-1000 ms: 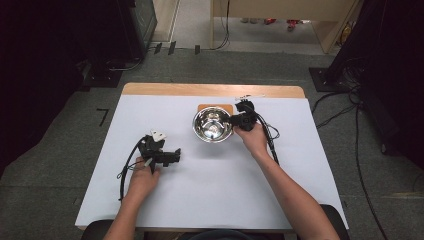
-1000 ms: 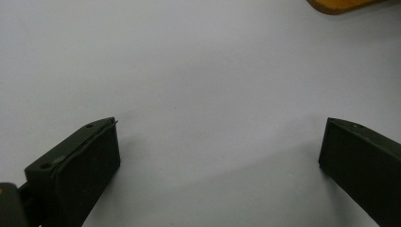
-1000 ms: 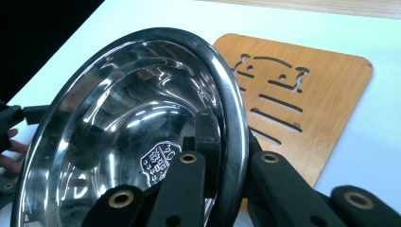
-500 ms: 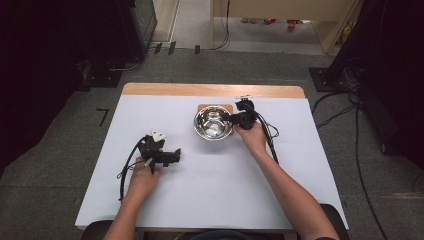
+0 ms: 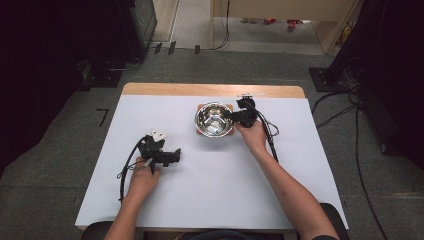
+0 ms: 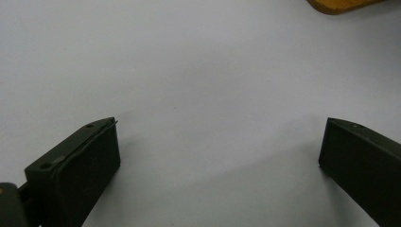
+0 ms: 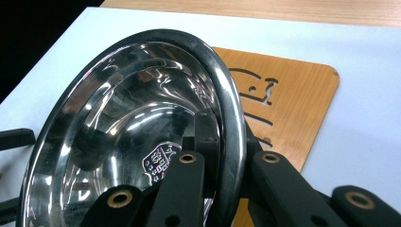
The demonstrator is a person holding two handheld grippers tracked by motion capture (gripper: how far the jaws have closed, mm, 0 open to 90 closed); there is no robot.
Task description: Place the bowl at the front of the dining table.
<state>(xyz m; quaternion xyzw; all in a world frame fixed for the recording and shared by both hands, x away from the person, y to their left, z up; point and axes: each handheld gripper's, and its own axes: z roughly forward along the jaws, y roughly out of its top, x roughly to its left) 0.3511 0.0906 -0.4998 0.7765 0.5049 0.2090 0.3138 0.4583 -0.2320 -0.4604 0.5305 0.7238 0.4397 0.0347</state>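
Right tongs (image 5: 231, 116) are clamped on the rim of the steel bowl (image 5: 213, 120), one jaw inside the bowl and one outside, pinching the near wall tight. From the right gripper view the bowl (image 7: 137, 127) sits tilted, its far rim raised toward the camera's left, the polished inside throwing back reflections and a small stamped mark near the jaws. Under and behind it lies the wooden board (image 7: 288, 99), a thin brown slab with cut-out shapes, flat on the white worktop (image 7: 369, 132). In the high view the bowl is toward the far middle of the worktop (image 5: 280, 165), over that board (image 5: 202, 107), with the right hand (image 5: 254, 135) just beside it on the right side. Over on the near left, the left tongs (image 5: 175, 156) rest low over the bare white sheet, well apart from the bowl, the left hand (image 5: 142, 181) behind them and the cable looping off to the left. The left gripper view has both jaws standing wide apart with nothing between them, and a corner of the board (image 6: 338, 4) peeking in at the top edge.
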